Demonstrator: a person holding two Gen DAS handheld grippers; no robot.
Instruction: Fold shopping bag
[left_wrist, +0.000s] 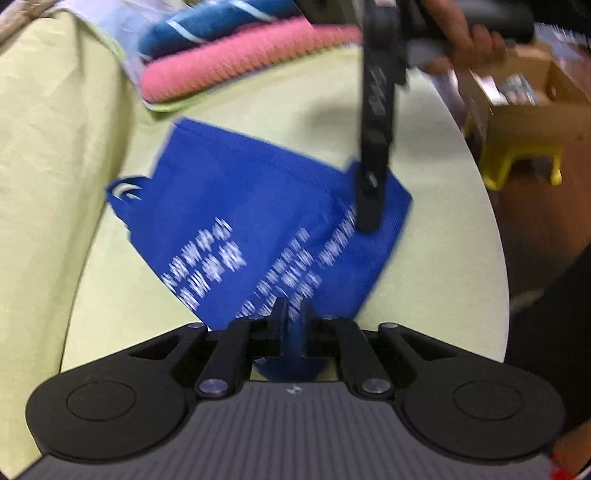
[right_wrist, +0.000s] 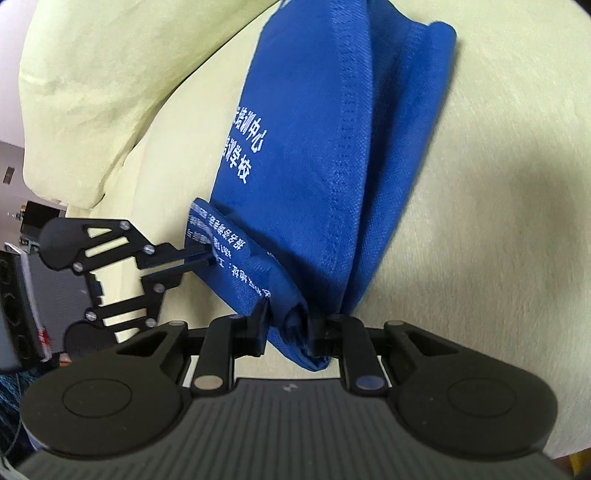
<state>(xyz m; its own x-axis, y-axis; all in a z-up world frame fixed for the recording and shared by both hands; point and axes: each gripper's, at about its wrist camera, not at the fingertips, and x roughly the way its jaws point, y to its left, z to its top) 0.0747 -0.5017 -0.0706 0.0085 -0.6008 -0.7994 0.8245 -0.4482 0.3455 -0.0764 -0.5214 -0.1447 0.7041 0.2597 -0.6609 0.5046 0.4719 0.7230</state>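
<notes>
In our left wrist view, we see the blue shopping bag (left_wrist: 258, 221) lying partly lifted over the pale green cushion (left_wrist: 280, 110). Our left gripper (left_wrist: 293, 314) has its two fingers pressed close on a near edge of the bag, so it is pinching the cloth. On the right side, our right gripper (left_wrist: 369, 218) comes down from the top and touches the bag's far right corner. A hand (left_wrist: 469, 37) holds it at the top. Far away on the cushion sits a pink towel (left_wrist: 240, 59) with a blue towel (left_wrist: 218, 22) on top. A yellow stool (left_wrist: 521, 162) stands on the floor at the right, with a cardboard box (left_wrist: 532, 107) above it.

In our right wrist view, the right gripper (right_wrist: 291, 325) squeezes a bunched, folded end of the bag (right_wrist: 332, 166) between its fingers. The bag stretches away from us over the green cushion (right_wrist: 498, 221). On the left, the left gripper (right_wrist: 210, 260) pinches a flap of the bag with white writing.
</notes>
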